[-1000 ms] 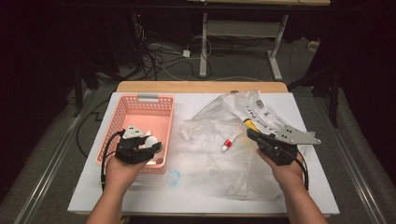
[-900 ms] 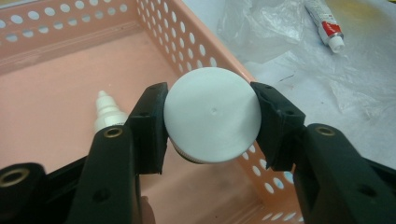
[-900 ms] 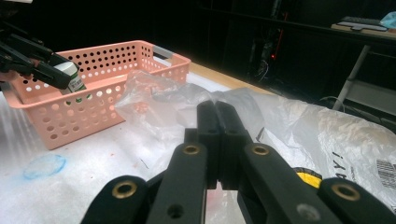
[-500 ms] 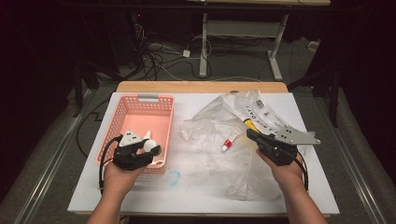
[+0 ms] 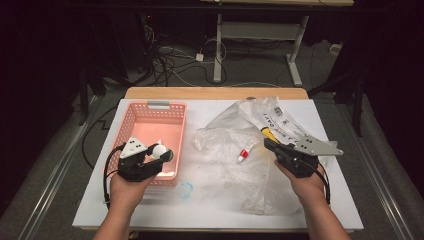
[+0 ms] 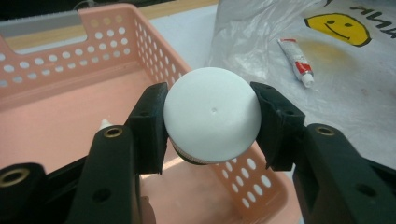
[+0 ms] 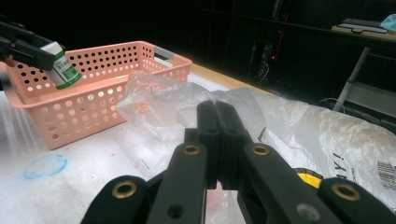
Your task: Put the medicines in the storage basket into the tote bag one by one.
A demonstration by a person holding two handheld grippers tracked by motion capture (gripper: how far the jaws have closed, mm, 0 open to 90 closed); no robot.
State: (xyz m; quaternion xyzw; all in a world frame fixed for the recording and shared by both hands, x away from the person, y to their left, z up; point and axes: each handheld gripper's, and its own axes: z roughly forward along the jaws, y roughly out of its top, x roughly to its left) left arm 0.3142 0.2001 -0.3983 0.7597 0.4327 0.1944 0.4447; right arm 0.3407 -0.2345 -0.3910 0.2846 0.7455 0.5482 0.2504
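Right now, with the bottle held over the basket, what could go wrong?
1. The left gripper holds the bottle only by its smooth white cap, so it may slip or tilt.
2. It hangs close to the near corner of the basket; if released here it might hit the rim and fall outside.
3. The right gripper rests shut on the bag; moving it could drag the tube.

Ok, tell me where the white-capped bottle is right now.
The white-capped bottle is clamped in the left gripper, over the near right corner of the pink basket, left of the plastic bag.
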